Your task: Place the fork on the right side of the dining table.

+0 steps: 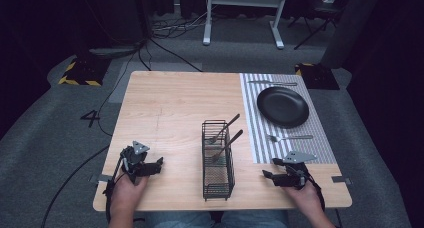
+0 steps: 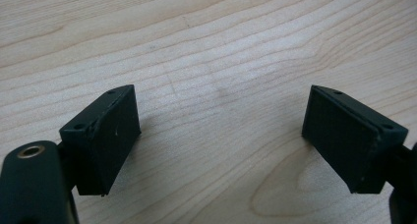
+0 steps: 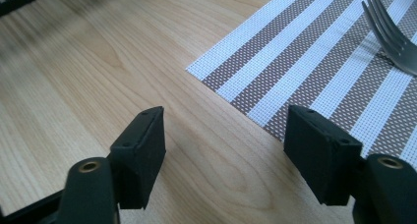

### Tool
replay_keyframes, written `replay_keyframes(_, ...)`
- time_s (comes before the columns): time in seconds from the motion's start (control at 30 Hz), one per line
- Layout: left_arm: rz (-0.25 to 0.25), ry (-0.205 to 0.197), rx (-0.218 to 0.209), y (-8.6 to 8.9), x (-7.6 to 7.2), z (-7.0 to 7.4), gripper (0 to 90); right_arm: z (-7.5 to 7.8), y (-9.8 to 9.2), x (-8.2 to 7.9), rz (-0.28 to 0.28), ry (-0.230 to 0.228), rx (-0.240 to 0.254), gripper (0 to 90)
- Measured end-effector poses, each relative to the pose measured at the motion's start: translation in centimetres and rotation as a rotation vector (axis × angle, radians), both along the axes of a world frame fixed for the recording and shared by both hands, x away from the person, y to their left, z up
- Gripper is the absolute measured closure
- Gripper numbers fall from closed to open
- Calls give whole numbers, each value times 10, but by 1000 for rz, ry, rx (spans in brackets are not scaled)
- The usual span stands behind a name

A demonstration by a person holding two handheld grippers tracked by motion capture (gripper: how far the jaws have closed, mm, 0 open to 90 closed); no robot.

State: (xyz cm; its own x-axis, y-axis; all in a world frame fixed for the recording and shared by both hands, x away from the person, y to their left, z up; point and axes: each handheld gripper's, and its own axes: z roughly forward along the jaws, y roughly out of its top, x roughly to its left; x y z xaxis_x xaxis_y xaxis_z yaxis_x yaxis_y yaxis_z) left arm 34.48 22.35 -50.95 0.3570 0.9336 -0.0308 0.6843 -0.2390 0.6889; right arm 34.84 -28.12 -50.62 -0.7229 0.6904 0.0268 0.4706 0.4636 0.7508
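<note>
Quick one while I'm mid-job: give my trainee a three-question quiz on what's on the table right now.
1. True or false: the black plate sits on the striped mat.
2. How many utensils stand in the wire basket? A) none B) two C) four
3. Fill in: the right gripper has its jaws ____, with the corner of the mat and a fork ahead of it.

Key
1. True. The plate lies on the mat, with a knife beyond it and the fork on its near side.
2. B. Two handles lean out of the basket's far end.
3. Open. The left gripper is open too, over bare wooden table.
</note>
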Motion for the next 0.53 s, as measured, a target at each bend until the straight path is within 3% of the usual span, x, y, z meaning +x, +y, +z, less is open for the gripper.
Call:
replay_keyframes(0.1, 0, -1, 0, 0, 0, 0, 145, -1, 3, -3, 7, -33, -32, 309)
replay_keyframes(0.27, 0, 0, 0, 0, 0, 0, 144, -1, 3, -3, 2, -30, -31, 303)
replay_keyframes(0.43, 0, 0, 0, 0, 0, 0, 145, -2, 5, -3, 30, -19, -40, 202)
replay_keyframes(0.53, 0, 0, 1, 0, 0, 0, 145, -2, 5, -3, 31, -18, -42, 190)
